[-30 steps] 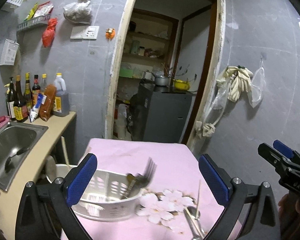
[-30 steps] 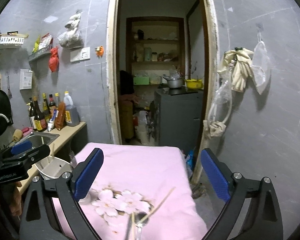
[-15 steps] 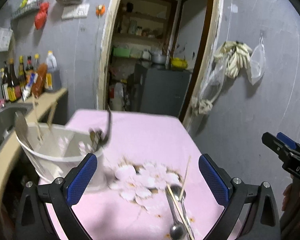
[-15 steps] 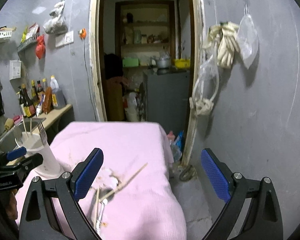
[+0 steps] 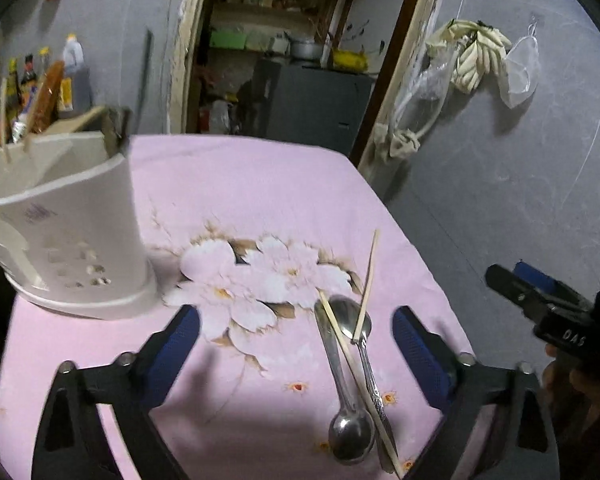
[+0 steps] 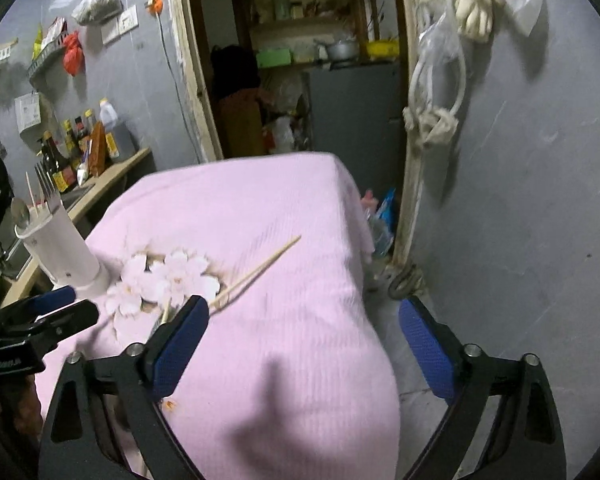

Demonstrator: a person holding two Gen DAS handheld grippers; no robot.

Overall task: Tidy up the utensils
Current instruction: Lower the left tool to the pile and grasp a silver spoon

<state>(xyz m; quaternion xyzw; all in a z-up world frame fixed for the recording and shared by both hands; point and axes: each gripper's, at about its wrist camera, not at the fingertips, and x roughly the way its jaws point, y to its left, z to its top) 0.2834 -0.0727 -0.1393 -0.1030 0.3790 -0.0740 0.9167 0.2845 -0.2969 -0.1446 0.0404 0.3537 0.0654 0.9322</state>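
Observation:
A white utensil holder [image 5: 66, 236] stands upright at the left of the pink tablecloth [image 5: 260, 184]; a fork, a spoon and chopsticks stick out of it in the right wrist view [image 6: 66, 256]. Two metal spoons [image 5: 342, 364] and two wooden chopsticks [image 5: 368, 280] lie crossed on the cloth. My left gripper [image 5: 296, 340] is open and empty above them. My right gripper [image 6: 304, 332] is open and empty over the cloth's right part, with a chopstick [image 6: 260, 270] just beyond its left finger. The right gripper also shows at the right edge of the left wrist view [image 5: 540, 300].
A counter with sauce bottles [image 6: 84, 148] and a sink stands left of the table. An open doorway [image 5: 300, 60] with a grey cabinet lies behind. A grey wall with hanging bags and gloves [image 5: 476, 60] runs close along the table's right side.
The holder went from lying tilted on the cloth to standing upright at the left. Both grippers tipped down toward the table, bringing the spoons and chopsticks closer.

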